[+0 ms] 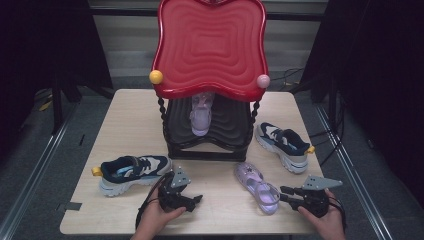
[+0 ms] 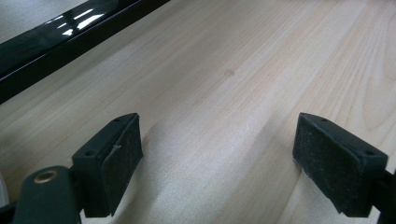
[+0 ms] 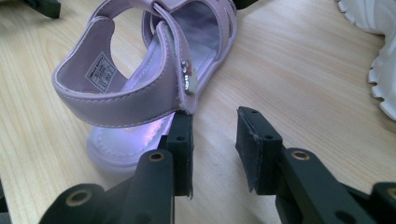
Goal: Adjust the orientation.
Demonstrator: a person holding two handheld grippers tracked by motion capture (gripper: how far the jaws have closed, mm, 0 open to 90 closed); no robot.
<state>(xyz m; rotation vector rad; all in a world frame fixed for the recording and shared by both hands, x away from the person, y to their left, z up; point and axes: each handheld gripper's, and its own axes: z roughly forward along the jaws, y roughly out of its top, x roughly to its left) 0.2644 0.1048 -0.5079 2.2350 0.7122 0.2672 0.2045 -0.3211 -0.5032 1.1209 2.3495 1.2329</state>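
Bare table [image 1: 220, 172] between sneaker [image 1: 131, 172] and sandal [image 1: 257, 187].

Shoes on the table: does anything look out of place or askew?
Mildly. One purple sandal sits on the black rack's shelf; its mate lies loose on the table. The two sneakers lie apart, flanking the rack.

Shelf sandal [image 1: 201, 116] toe hidden (under red tray [image 1: 210, 45]), heel label [image 3: 100, 72] unreadable

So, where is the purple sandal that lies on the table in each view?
High view: the purple sandal lies front right on the table, just left of the right claw.
Left gripper view: bare table wood ahead of the open left claw.
Right gripper view: upper left, heel strap nearest the claw.
Shared landmark: the pale wooden table.
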